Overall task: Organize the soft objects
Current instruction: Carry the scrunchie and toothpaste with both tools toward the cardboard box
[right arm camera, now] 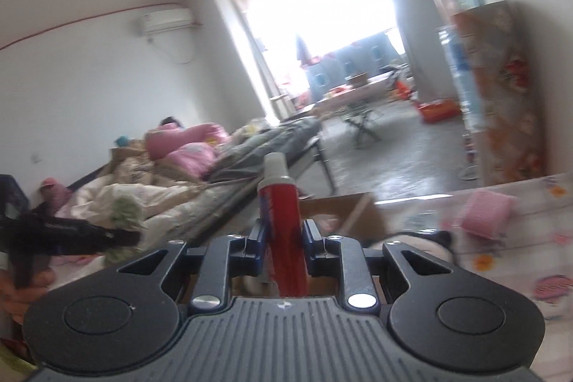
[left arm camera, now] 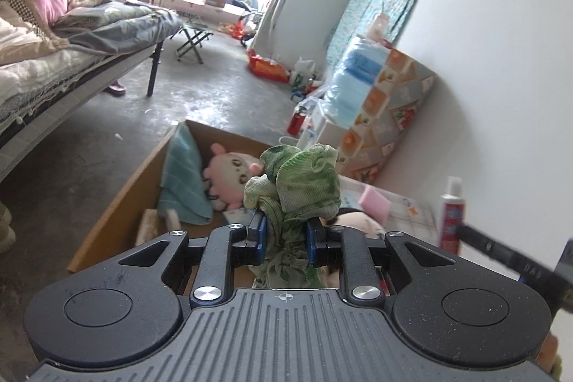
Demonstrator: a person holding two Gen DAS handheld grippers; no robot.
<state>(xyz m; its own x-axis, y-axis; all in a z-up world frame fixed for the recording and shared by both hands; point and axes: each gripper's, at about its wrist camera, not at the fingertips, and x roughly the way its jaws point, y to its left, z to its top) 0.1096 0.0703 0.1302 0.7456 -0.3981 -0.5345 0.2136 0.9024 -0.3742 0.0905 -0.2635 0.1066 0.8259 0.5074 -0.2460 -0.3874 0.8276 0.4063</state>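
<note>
My left gripper (left arm camera: 285, 231) is shut on a crumpled green cloth (left arm camera: 301, 181) and holds it above an open cardboard box (left arm camera: 118, 199). In the box lie a pink plush toy (left arm camera: 225, 170), a teal towel (left arm camera: 182, 181) and a cream item. My right gripper (right arm camera: 284, 235) is shut on a red bottle with a white cap (right arm camera: 283, 217), held upright; that bottle also shows at the right of the left wrist view (left arm camera: 452, 213). A pink sponge (left arm camera: 375, 206) lies on a patterned table cloth (left arm camera: 412, 213); it also shows in the right wrist view (right arm camera: 480, 212).
A bed (left arm camera: 53, 59) with pink pillows and quilts stands at the left. A patterned cabinet (left arm camera: 390, 117) with blue packs stands by the right wall. Red bags and clutter lie on the concrete floor (left arm camera: 215, 102) beyond. A folding stool (left arm camera: 193, 38) stands farther back.
</note>
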